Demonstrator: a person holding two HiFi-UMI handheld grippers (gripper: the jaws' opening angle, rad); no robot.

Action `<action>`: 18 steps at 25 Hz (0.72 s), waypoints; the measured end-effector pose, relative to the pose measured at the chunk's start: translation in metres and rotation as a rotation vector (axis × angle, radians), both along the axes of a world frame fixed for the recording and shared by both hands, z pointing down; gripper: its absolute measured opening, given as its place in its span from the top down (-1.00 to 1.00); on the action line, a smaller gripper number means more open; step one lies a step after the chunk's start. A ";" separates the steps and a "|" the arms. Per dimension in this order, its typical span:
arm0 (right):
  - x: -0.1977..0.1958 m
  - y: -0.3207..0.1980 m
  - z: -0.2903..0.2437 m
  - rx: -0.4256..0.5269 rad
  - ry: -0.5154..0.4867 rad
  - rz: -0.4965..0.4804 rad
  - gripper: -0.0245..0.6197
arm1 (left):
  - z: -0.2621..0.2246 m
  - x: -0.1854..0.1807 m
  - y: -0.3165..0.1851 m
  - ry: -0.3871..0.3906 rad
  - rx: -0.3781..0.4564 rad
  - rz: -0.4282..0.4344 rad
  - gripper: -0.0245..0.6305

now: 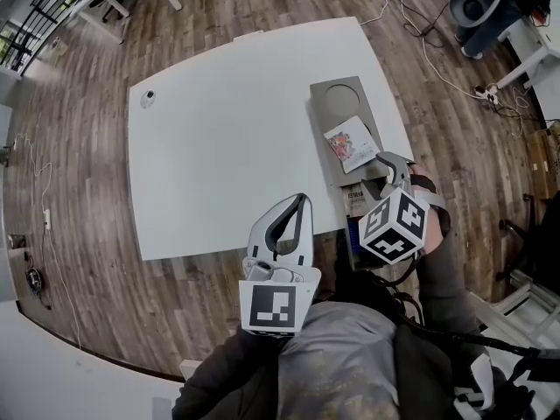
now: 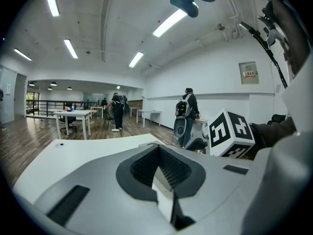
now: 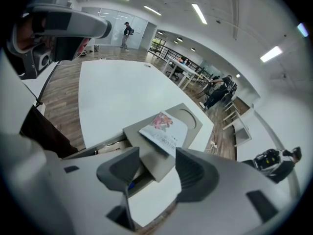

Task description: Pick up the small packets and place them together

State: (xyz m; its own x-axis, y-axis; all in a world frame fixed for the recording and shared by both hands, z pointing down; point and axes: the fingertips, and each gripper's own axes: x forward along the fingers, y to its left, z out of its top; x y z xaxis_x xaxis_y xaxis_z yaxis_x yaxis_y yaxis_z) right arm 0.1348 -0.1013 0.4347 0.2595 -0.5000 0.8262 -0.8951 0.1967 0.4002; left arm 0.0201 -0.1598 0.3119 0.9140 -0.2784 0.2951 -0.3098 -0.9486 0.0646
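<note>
Lying on the grey tray, the small packet sits just beyond your right gripper, whose jaws stand apart over the tray's near corner, pressing on nothing. Your left gripper, clenched and empty, hangs off to its left, seemingly parked clear of the work.

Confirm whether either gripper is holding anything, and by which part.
Nothing is held. The right gripper is open, not touching the packet lying on the gray tray. The left gripper is shut and empty.
</note>
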 end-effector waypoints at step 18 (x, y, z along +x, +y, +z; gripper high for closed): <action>-0.039 0.079 -0.019 0.048 0.045 0.220 0.23 | -0.023 -0.020 0.060 0.056 0.053 0.252 0.92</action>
